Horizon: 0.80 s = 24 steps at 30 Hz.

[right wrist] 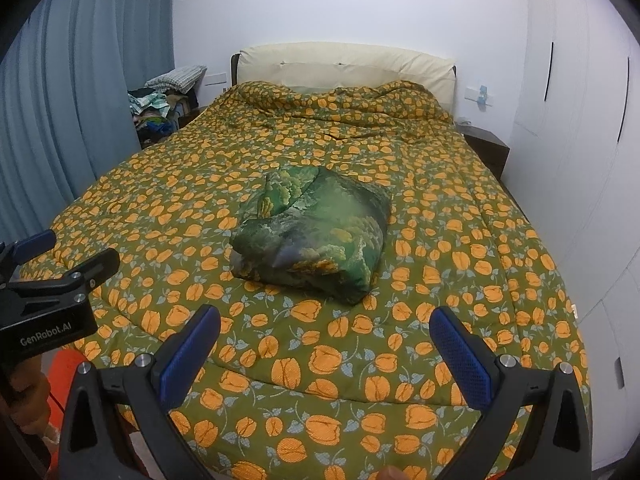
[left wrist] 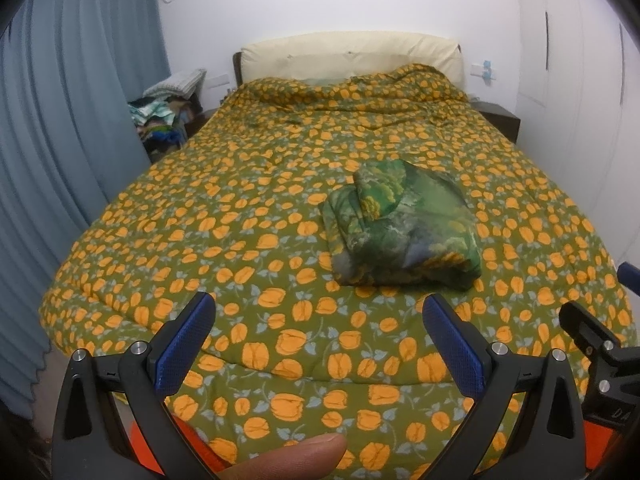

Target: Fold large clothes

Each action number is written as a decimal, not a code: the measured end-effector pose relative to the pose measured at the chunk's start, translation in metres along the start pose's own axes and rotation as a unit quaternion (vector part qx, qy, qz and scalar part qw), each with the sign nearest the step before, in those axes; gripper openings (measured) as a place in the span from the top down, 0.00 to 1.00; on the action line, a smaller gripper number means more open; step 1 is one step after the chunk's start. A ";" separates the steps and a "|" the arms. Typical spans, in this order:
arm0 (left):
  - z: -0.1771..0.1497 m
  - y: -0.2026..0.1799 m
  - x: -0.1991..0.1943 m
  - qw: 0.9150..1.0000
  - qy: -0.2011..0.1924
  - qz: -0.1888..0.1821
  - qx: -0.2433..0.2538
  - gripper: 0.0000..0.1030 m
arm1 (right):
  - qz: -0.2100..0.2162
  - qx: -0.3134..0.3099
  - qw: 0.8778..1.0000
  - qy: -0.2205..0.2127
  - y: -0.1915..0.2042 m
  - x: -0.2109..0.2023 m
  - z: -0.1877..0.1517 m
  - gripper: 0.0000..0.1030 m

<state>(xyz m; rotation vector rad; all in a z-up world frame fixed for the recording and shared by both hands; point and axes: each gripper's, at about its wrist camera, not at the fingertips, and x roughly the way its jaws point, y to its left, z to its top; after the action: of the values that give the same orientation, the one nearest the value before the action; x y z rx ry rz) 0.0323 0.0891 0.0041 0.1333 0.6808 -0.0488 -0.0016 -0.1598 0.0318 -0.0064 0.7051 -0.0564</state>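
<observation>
A green printed garment (left wrist: 402,226) lies folded into a thick bundle on the bed, near its middle; it also shows in the right wrist view (right wrist: 316,234). My left gripper (left wrist: 319,310) is open and empty, held over the foot of the bed, well short of the bundle. My right gripper (right wrist: 325,322) is open and empty, also over the foot of the bed, short of the bundle. The left gripper's body (right wrist: 44,280) shows at the left edge of the right wrist view.
The bed carries a green quilt with orange flowers (left wrist: 248,208) and a cream headboard (left wrist: 352,56). Blue curtains (left wrist: 60,120) hang at the left. A pile of clothes (left wrist: 164,116) sits by the far left corner. A dark nightstand (left wrist: 500,120) and white wardrobe (right wrist: 580,120) stand at the right.
</observation>
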 end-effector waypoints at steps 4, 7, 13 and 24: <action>0.003 -0.004 0.003 1.000 0.001 -0.001 0.012 0.00 | -0.006 0.003 1.000 0.004 0.002 0.002 0.000 0.00; 0.003 -0.005 0.005 1.000 0.011 -0.015 0.009 0.00 | -0.011 0.003 1.000 0.005 0.003 0.002 0.001 0.00; 0.004 -0.009 0.007 0.999 0.017 -0.023 0.017 0.00 | -0.025 0.000 1.000 0.002 0.007 0.004 0.001 0.00; 0.004 -0.009 0.007 1.000 0.012 -0.006 0.021 0.00 | -0.049 -0.001 0.999 0.001 0.007 0.004 -0.001 0.00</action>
<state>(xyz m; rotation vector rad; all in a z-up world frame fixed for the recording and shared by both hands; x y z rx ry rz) 0.0400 0.0794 0.0018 0.1707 0.7047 -0.0736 0.0013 -0.1529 0.0282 -0.0436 0.7062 -0.1496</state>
